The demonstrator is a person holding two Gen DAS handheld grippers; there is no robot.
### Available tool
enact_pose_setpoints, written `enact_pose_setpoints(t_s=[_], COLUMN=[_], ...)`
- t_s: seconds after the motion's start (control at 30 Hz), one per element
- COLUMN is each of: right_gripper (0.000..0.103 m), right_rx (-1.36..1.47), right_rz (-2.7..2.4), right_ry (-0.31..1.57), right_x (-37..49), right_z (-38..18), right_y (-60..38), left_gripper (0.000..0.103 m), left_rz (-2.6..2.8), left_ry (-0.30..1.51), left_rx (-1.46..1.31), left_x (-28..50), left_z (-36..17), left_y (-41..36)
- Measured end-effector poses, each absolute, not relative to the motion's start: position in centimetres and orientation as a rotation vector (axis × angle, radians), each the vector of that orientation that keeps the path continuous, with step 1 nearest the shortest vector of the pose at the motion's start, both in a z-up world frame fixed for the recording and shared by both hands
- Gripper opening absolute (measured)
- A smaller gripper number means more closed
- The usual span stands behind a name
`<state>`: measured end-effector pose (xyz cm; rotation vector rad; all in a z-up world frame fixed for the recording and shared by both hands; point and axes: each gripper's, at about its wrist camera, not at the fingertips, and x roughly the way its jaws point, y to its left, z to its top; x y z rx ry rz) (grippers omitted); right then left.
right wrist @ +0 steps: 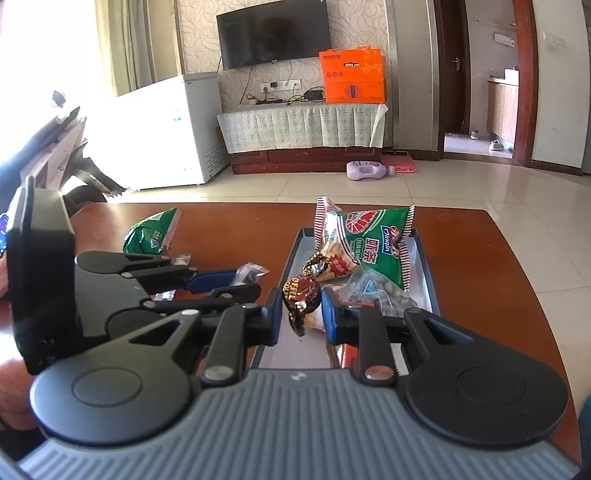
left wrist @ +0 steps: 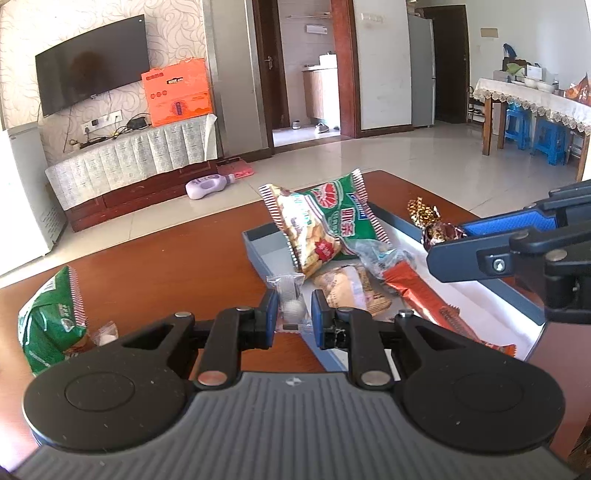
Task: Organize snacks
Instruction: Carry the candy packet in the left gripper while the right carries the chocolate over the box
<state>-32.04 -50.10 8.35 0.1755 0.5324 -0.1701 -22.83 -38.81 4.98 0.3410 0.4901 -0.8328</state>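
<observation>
Two small snacks are in your grip. Your left gripper [left wrist: 293, 317] clamps a clear packet [left wrist: 290, 301] at the near-left corner of the grey tray [left wrist: 258, 254], ready to drop in. Your right gripper [right wrist: 302, 314] pinches a brown foil candy [right wrist: 301, 299] above the tray's near end. One green bag [left wrist: 51, 317] waits outside, near the tabletop's left edge.

- From the left wrist, we look along the left gripper [left wrist: 293, 314], down at a slant, very close to the table [left wrist: 166, 266].
- From the right wrist, we look along the right gripper [right wrist: 301, 314] the same way.
- Both views share the tray [left wrist: 258, 254], the TV [right wrist: 273, 33] and the orange box [left wrist: 177, 92].
</observation>
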Motion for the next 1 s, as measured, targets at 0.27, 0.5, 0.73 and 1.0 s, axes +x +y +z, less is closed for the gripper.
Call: enact_pose_setpoints(t_s=[0.27, 0.5, 0.73, 1.0], right_gripper=[0.026, 0.026, 0.026, 0.026], right_rx=[0.182, 0.189, 0.194, 0.201], right_rz=[-0.184, -0.191, -0.198, -0.209], right_ry=[0.535, 0.535, 0.538, 0.552], right_x=[-32.5, -33.1, -33.1, -33.0], right_z=[8.2, 8.1, 8.1, 7.8], right_y=[-50.6, -51.2, -51.5, -51.7], left_gripper=[0.023, 0.023, 0.023, 0.024], left_rz=[-0.858, -0.881, -0.907, -0.941], left_ry=[0.494, 0.497, 0.505, 0.515], left_rx=[0.339, 0.344, 0.339, 0.333], left_x=[-23.3, -23.5, -23.6, -23.5], left_z=[4.5, 3.8, 3.2, 2.2], left_y=[-40.2, -41.6, -43.1, -44.8])
